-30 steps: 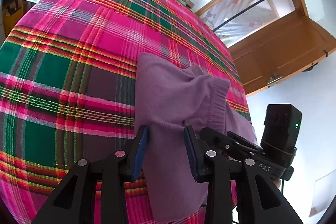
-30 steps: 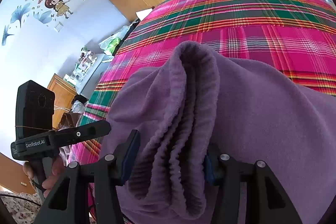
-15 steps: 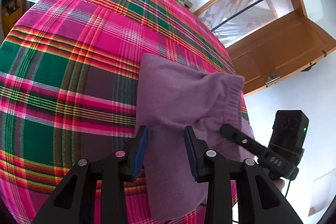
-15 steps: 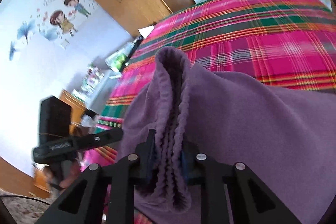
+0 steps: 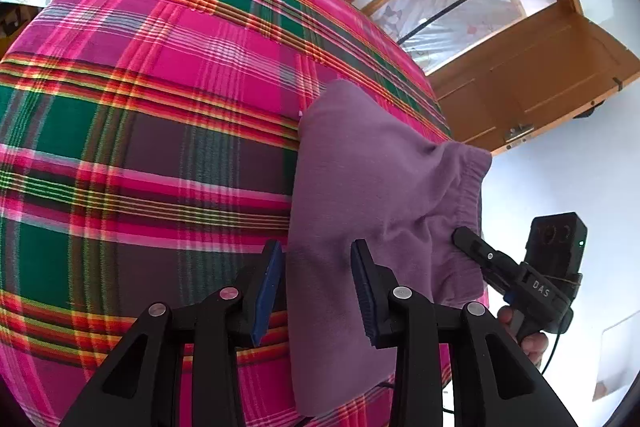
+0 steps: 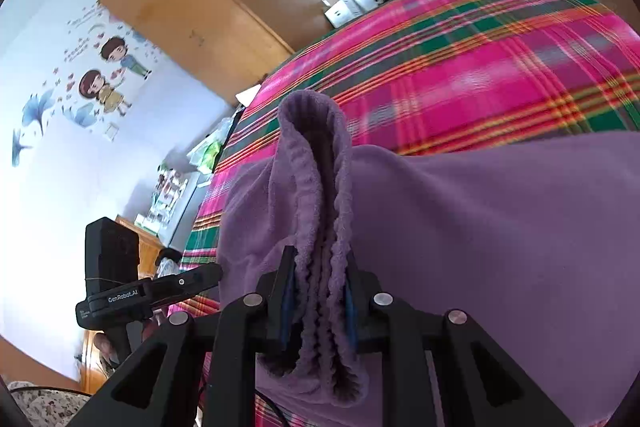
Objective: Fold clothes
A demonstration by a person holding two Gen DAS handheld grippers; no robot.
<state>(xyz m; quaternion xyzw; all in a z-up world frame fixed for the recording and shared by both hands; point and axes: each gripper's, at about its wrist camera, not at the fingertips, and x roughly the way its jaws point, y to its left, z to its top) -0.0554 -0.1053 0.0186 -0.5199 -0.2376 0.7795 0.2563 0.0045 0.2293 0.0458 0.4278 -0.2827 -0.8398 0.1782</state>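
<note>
Plaid bedding point(image 5: 160, 115) in pink and green is covering the bed, and a purple garment point(image 5: 360, 187) is lying along its edge. Right tool point(image 6: 316, 301) is pinching the garment's bunched elastic waistband point(image 6: 316, 187). Left tool point(image 5: 316, 283) is hanging half open above the cloth, gripping nothing.
</note>
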